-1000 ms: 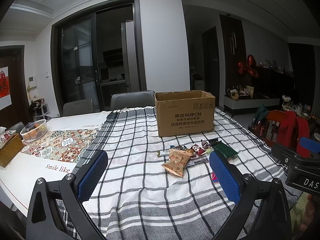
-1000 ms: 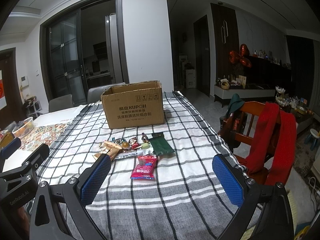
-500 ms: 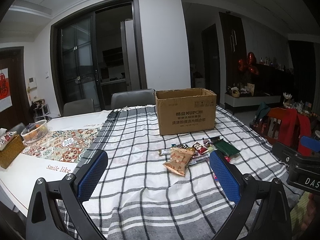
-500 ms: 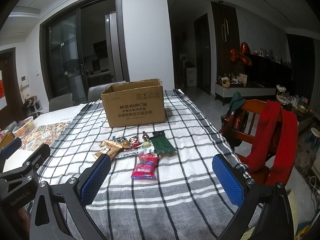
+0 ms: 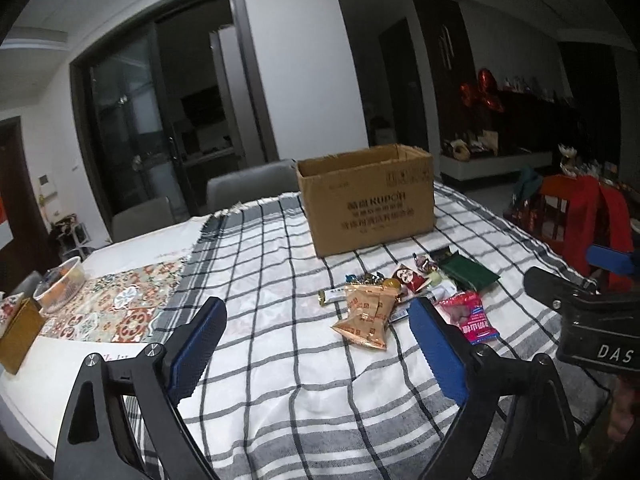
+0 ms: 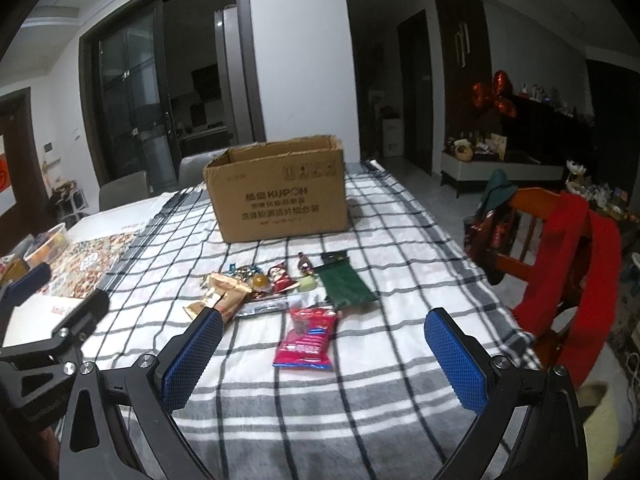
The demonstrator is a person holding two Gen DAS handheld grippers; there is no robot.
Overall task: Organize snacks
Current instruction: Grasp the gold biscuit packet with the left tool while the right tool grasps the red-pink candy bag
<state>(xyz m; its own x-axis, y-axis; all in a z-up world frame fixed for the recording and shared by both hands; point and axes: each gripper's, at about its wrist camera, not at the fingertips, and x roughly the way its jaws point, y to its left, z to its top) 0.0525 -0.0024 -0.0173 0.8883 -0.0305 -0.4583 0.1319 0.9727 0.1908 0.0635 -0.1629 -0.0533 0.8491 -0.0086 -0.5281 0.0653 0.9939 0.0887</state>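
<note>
An open cardboard box (image 5: pixel 368 200) (image 6: pixel 280 192) stands at the far side of the checked tablecloth (image 5: pixel 280 360). In front of it lies a cluster of snacks: a tan bag (image 5: pixel 366 316) (image 6: pixel 224 296), a red packet (image 5: pixel 468 316) (image 6: pixel 310 336), a dark green packet (image 5: pixel 470 274) (image 6: pixel 346 286) and several small wrapped candies (image 5: pixel 404 276) (image 6: pixel 276 276). My left gripper (image 5: pixel 316 308) hovers short of the tan bag, its jaws closing with nothing between them. My right gripper (image 6: pixel 324 316) is open above the cloth just short of the red packet, holding nothing.
A patterned runner (image 5: pixel 120 304), a clear tub of items (image 5: pixel 60 284) and a wooden box (image 5: pixel 20 328) lie on the table's left part. Grey chairs (image 5: pixel 252 184) stand behind the table. A wooden chair draped in red cloth (image 6: pixel 568 264) is off its right edge.
Both grippers have moved forward and slightly down toward the snack cluster, which now looks larger. The left view has tilted a little and its jaws stand slightly narrower.
</note>
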